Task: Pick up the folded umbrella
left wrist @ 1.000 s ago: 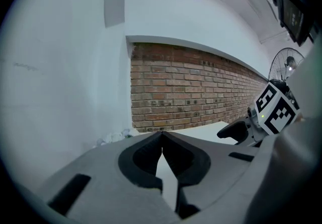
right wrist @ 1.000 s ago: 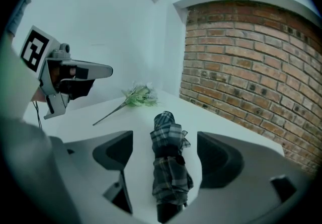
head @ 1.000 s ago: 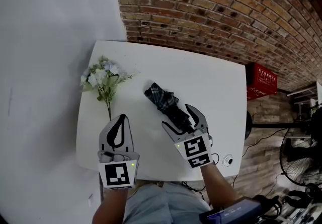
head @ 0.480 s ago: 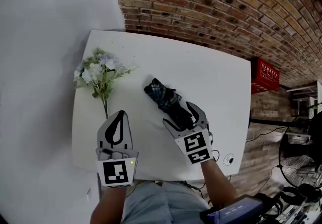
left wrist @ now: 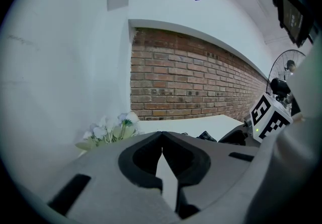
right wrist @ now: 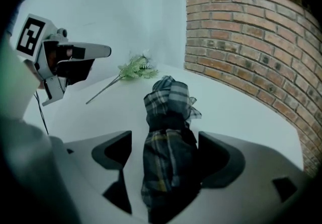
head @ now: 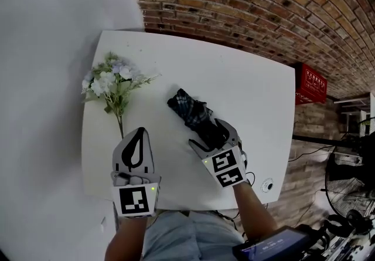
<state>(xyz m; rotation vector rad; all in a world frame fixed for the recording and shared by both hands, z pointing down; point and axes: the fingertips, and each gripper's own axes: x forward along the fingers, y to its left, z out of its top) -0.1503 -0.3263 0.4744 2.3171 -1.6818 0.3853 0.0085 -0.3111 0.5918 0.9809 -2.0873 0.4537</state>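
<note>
- Straddling the near end of the folded umbrella (head: 190, 112): the right gripper (head: 212, 136) has its fingers (right wrist: 216, 155) part open on either side of the plaid bundle. One side is about touching the fabric and there's a gap on the other, so no firm hold yet.
- Change over the last second: the right gripper has crept forward slightly along the umbrella and its fingers look narrower.
- The umbrella itself hasn't shifted. It lies flat mid-desk (head: 252, 90), far end pointing toward the brick wall (head: 246, 2).
- The left gripper (head: 139, 132) is parked where it was over the desk's near edge, fingers pressed together at the tips, holding nothing.
- The flowers (head: 111, 84) lie left of the umbrella, well apart.
- Judgement: the approach looks about finished; squeeze, then lift. The fabric is soft and bulky and could slip under a light squeeze.
</note>
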